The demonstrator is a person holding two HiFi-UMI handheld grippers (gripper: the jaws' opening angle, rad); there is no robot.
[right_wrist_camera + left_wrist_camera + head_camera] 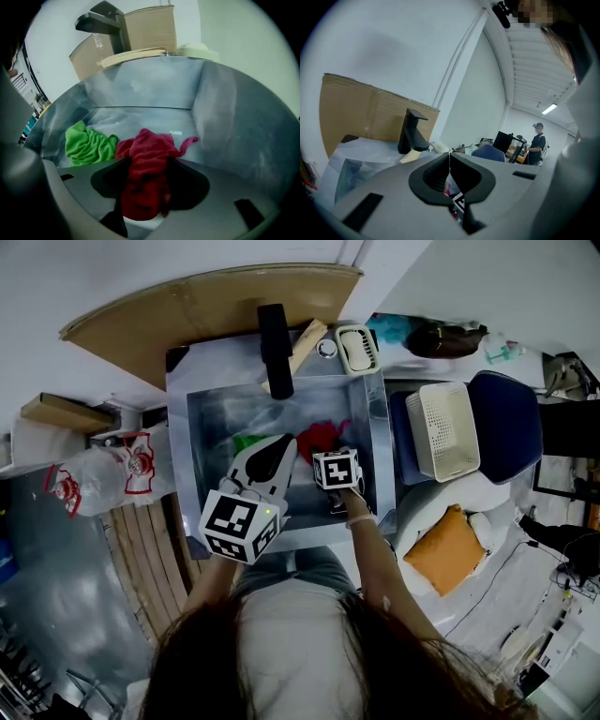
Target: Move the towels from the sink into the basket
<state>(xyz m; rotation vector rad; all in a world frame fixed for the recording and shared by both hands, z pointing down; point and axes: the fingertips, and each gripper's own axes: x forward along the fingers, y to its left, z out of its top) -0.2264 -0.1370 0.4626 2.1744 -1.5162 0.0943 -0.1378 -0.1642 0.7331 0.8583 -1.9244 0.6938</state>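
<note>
Over a steel sink (150,89), seen from the head camera, a person reaches in from 6 o'clock with a gripper in each hand. The right forearm runs up toward the sink's near rim, and the right hand (354,512) tips the right gripper (149,161) steeply down into the basin. Its marker cube faces up, at about 5 o'clock within the basin.

In the right gripper view, the 2 jaws stand wide apart. A crumpled red towel (147,143) lies on the sink floor between them and fills the gap. The pads do not visibly squeeze it. A green towel (86,143) lies bunched at 9 o'clock of the red one, just beside it and also on the sink floor.

The left gripper (449,155) is held above the basin's near-left part. It sits close to level and points toward 12 o'clock, with its marker cube over the near rim at 7 o'clock. In the left gripper view, its 2 jaws meet at the tips with nothing between them.

A black faucet (110,23) stands at the sink's 12 o'clock edge. The white basket (448,432) sits at 3 o'clock of the sink, well apart from both towels, on a blue chair (511,423). No towel shows in it.
</note>
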